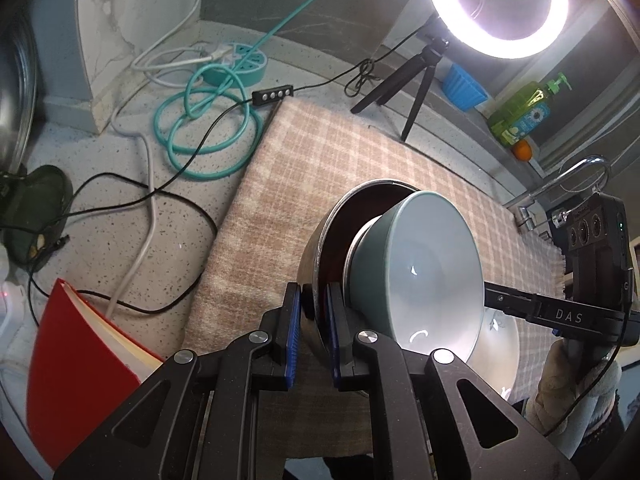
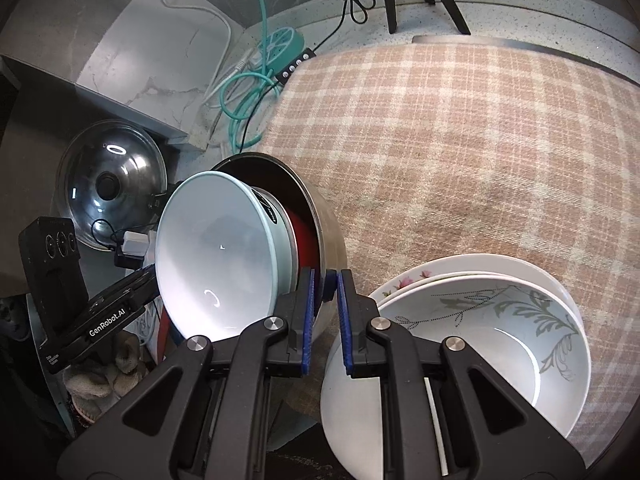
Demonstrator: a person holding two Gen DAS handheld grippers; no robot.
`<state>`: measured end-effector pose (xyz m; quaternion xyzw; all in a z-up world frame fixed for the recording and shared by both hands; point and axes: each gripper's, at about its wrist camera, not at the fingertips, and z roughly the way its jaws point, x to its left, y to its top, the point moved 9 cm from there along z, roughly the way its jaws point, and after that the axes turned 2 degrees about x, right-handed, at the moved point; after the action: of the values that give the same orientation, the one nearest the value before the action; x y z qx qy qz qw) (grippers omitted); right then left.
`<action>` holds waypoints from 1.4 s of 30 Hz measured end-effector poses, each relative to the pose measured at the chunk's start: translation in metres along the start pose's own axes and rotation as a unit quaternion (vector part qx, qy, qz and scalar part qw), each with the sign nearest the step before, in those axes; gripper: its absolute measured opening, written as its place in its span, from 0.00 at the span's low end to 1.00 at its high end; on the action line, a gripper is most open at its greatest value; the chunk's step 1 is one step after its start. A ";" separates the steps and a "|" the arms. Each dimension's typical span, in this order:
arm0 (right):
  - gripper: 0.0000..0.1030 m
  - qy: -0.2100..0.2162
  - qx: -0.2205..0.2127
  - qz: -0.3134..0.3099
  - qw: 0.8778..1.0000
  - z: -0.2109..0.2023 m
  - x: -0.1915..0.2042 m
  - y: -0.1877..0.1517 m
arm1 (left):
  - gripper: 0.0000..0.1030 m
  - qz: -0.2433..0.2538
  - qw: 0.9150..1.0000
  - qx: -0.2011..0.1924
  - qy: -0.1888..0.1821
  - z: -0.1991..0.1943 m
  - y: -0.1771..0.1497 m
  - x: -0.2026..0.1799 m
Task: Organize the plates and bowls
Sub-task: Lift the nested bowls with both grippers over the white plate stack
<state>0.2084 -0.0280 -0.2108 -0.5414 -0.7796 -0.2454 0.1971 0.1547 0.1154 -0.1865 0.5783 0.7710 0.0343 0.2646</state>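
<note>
A steel bowl with a red inside (image 1: pixel 320 236) (image 2: pixel 324 216) is held tilted above the plaid cloth, with a pale blue-green bowl (image 1: pixel 436 276) (image 2: pixel 216 256) nested in it. My left gripper (image 1: pixel 314 320) is shut on the steel bowl's rim. My right gripper (image 2: pixel 325 304) is shut on the opposite rim of the same bowl. The right gripper's body shows in the left wrist view (image 1: pixel 568 316). A white bowl with a grey leaf pattern (image 2: pixel 480 344) sits on white flowered plates (image 2: pixel 416 276) on the cloth, lower right.
The plaid cloth (image 1: pixel 360 152) (image 2: pixel 460 140) covers the counter. Teal and black cables and a power strip (image 1: pixel 236 64) lie at the back left. A ring light on a tripod (image 1: pixel 496 8), a red book (image 1: pixel 80 368), a glass lid (image 2: pixel 112 184) and a faucet (image 1: pixel 568 184) stand around.
</note>
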 end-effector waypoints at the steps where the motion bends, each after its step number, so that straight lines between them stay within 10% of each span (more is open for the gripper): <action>1: 0.12 0.002 -0.003 0.001 1.000 -0.005 0.000 0.000 | 0.09 0.003 1.000 -0.004 -0.001 -0.004 0.001 -0.004; 12: 0.12 0.005 -0.036 0.009 0.999 -0.062 -0.014 -0.011 | 0.09 0.045 0.998 -0.029 -0.024 -0.024 0.005 -0.060; 42: 0.12 -0.020 -0.034 0.087 0.995 -0.106 -0.106 -0.083 | 0.09 0.079 0.993 0.054 -0.066 0.019 -0.063 -0.139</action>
<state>0.1699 -0.1944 -0.2006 -0.6187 -0.7245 -0.2425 0.1833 0.1351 -0.0365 -0.1745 0.6516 0.7044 -0.0250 0.2802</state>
